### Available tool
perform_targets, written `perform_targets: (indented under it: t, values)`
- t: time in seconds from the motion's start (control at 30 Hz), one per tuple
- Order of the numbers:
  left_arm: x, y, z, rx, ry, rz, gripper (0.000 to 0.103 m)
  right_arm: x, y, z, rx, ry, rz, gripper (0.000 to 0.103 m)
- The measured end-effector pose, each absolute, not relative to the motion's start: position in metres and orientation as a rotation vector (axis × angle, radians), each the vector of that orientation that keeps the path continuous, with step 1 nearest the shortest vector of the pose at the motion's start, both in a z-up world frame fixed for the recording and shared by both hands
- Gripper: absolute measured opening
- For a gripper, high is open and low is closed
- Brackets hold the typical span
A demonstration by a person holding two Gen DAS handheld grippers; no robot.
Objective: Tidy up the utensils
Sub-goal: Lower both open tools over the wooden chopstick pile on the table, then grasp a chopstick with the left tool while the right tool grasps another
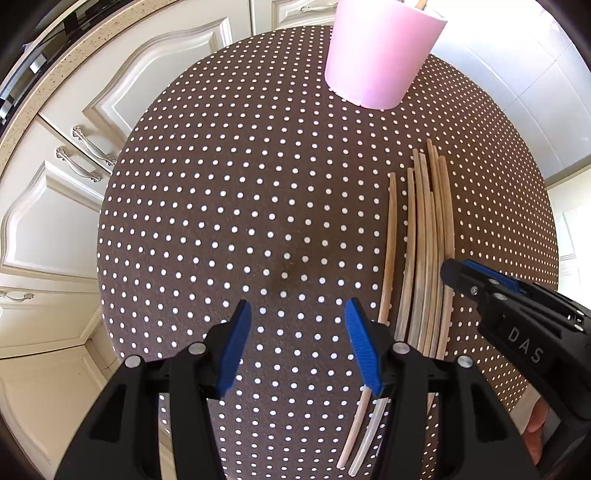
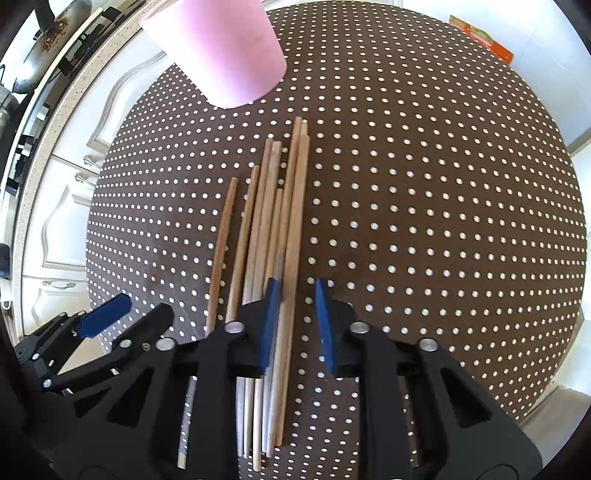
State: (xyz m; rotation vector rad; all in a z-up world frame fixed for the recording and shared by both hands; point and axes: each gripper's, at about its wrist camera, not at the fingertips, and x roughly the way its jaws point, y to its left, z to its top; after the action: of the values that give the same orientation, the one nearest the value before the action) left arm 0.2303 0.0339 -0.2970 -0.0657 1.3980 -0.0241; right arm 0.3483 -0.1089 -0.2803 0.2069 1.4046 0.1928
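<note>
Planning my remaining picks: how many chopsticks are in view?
9: eight chopsticks lie side by side on the dotted tablecloth, pointing toward the pink cup; what looks like a ninth tip pokes from the cup. Overlaps may hide more.

A bundle of pale wooden chopsticks lies flat on the dotted brown bench, the sticks side by side and roughly parallel, their far ends staggered and pointing toward the pink cup. The cup stands upright beyond those ends, apart from them, near the bench's far edge. One stick lies slightly apart on the bundle's left.
</note>
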Motion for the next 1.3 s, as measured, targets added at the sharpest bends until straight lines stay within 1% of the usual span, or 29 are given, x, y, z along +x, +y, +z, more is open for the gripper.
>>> perform_targets:
  t: [0.03, 0.1, 0.17, 0.33, 0.53, 0.63, 0.67, 0.87, 0.93, 1.0, 1.07, 1.1, 1.13, 1.3]
  values:
    - [0.231, 0.033, -0.298, -0.065, 1.401, -0.026, 0.053, 0.35, -0.108, -0.282, 0.23, 1.403, 0.201, 0.01]
    - [0.232, 0.033, -0.299, -0.062, 1.404, -0.031, 0.053, 0.35, -0.105, -0.283, 0.264, 1.399, 0.207, 0.007]
    - [0.235, 0.029, -0.3, -0.06, 1.404, -0.04, 0.053, 0.354, -0.11, -0.283, 0.283, 1.39, 0.21, 0.007]
    - [0.242, 0.021, -0.3, -0.073, 1.404, -0.076, 0.053, 0.357, -0.135, -0.28, 0.374, 1.374, 0.209, 0.006]
    - [0.254, 0.01, -0.304, -0.081, 1.417, -0.116, 0.053, 0.354, -0.16, -0.273, 0.389, 1.347, 0.177, 0.006]
    - [0.262, 0.002, -0.308, -0.06, 1.438, -0.129, 0.054, 0.353, -0.176, -0.271, 0.375, 1.344, 0.152, 0.006]
    - [0.265, -0.002, -0.308, -0.053, 1.437, -0.131, 0.054, 0.339, -0.175, -0.268, 0.369, 1.342, 0.146, 0.006]
    - [0.283, -0.028, -0.31, 0.028, 1.445, -0.101, 0.056, 0.32, -0.201, -0.263, 0.394, 1.345, 0.123, 0.006]
    - [0.29, -0.037, -0.312, 0.068, 1.444, -0.074, 0.056, 0.318, -0.197, -0.262, 0.393, 1.344, 0.121, 0.006]
    - [0.292, -0.04, -0.313, 0.05, 1.428, -0.056, 0.056, 0.316, -0.199, -0.262, 0.397, 1.343, 0.118, 0.006]
    - [0.292, -0.041, -0.313, 0.059, 1.41, -0.056, 0.04, 0.314, -0.201, -0.26, 0.395, 1.34, 0.12, 0.006]
    - [0.292, -0.043, -0.312, 0.063, 1.403, -0.063, 0.018, 0.313, -0.202, -0.259, 0.392, 1.336, 0.119, 0.006]
    - [0.295, -0.043, -0.312, 0.046, 1.408, -0.072, 0.006, 0.312, -0.204, -0.257, 0.39, 1.334, 0.118, 0.006]
    - [0.3, -0.038, -0.307, 0.015, 1.393, -0.071, 0.006, 0.313, -0.203, -0.251, 0.395, 1.319, 0.119, 0.006]
